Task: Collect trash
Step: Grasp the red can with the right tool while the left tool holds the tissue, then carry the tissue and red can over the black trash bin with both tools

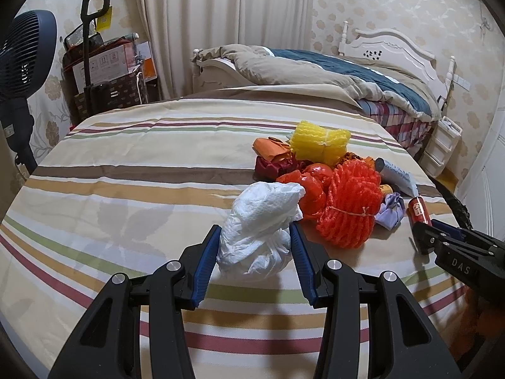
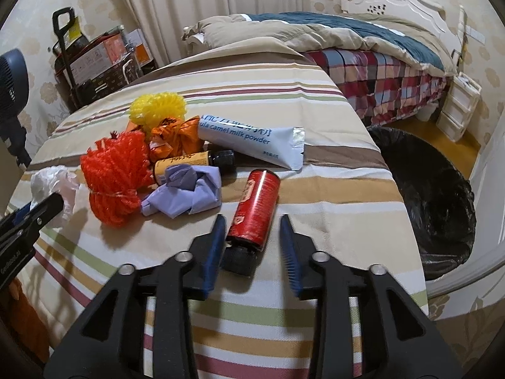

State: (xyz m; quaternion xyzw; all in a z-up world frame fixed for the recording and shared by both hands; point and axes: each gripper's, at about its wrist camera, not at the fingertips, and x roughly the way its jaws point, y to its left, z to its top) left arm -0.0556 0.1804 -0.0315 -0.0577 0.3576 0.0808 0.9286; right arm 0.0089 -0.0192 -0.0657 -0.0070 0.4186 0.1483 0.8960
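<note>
My left gripper (image 1: pixel 255 225) is shut on a crumpled white wad (image 1: pixel 265 202) that rests on the striped cloth (image 1: pixel 126 189). Right of the wad lies a pile of trash: an orange foam net (image 1: pixel 350 202), a yellow foam net (image 1: pixel 318 140), red plastic (image 1: pixel 312 183) and orange wrappers (image 1: pixel 271 148). In the right wrist view a red bottle (image 2: pixel 257 202) lies between the jaws of my right gripper (image 2: pixel 253 218). The jaws are open, with a gap on the right side of the bottle. Beyond it lie purple crumpled paper (image 2: pixel 186 189), a small brown bottle (image 2: pixel 192 164) and a white tube (image 2: pixel 252 142).
A bin with a black liner (image 2: pixel 435 195) stands on the floor past the right edge of the striped surface. Behind are a bed with a quilt (image 1: pixel 315 69), a white drawer unit (image 2: pixel 457 110), a fan (image 1: pixel 22 57) and a trolley with boxes (image 1: pixel 104 69).
</note>
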